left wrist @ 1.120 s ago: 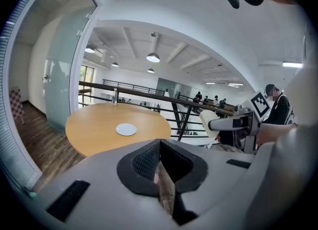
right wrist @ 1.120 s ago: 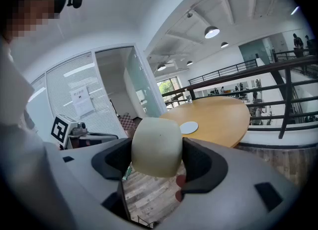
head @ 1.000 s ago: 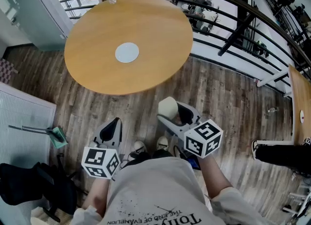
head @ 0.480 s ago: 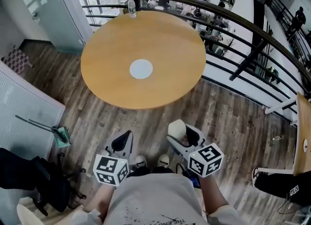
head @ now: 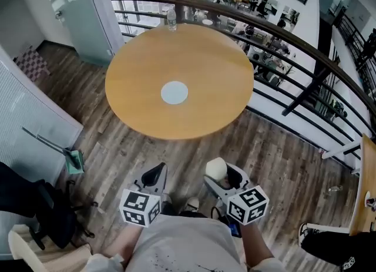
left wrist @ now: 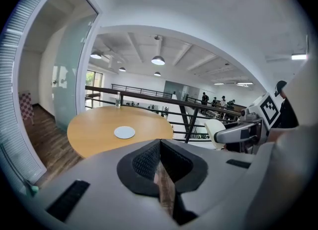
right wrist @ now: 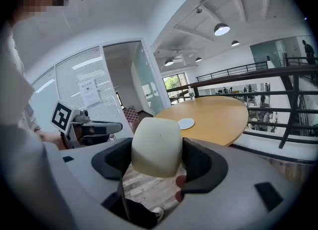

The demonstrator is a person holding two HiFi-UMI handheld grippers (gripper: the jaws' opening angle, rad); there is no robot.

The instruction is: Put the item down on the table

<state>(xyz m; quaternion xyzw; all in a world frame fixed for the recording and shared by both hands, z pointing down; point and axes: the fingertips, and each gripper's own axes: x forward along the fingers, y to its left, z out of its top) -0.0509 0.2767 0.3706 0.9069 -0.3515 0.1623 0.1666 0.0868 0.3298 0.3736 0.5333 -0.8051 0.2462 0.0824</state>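
Note:
A cream, rounded block (right wrist: 155, 146) sits squeezed between the dark pads of my right gripper (right wrist: 156, 162), which is shut on it. In the head view the cream block (head: 215, 169) pokes out of the right gripper (head: 218, 174) over the wooden floor, short of the round wooden table (head: 205, 65). My left gripper (head: 154, 177) is beside it on the left, also over the floor. Its jaws are pressed together with nothing between them, as the left gripper (left wrist: 160, 162) view shows. The round wooden table (left wrist: 94, 127) lies ahead of both.
A round white disc (head: 174, 92) lies at the table's middle and a clear water bottle (head: 171, 18) stands at its far edge. A black railing (head: 282, 30) curves behind the table over a drop. A glass wall (head: 88, 6) stands at left, a green dustpan (head: 73, 160) on the floor.
The view has shifted so the table sits lower and nearer in the frame. Both grippers stay low in front of the body, and the right one still holds the block.

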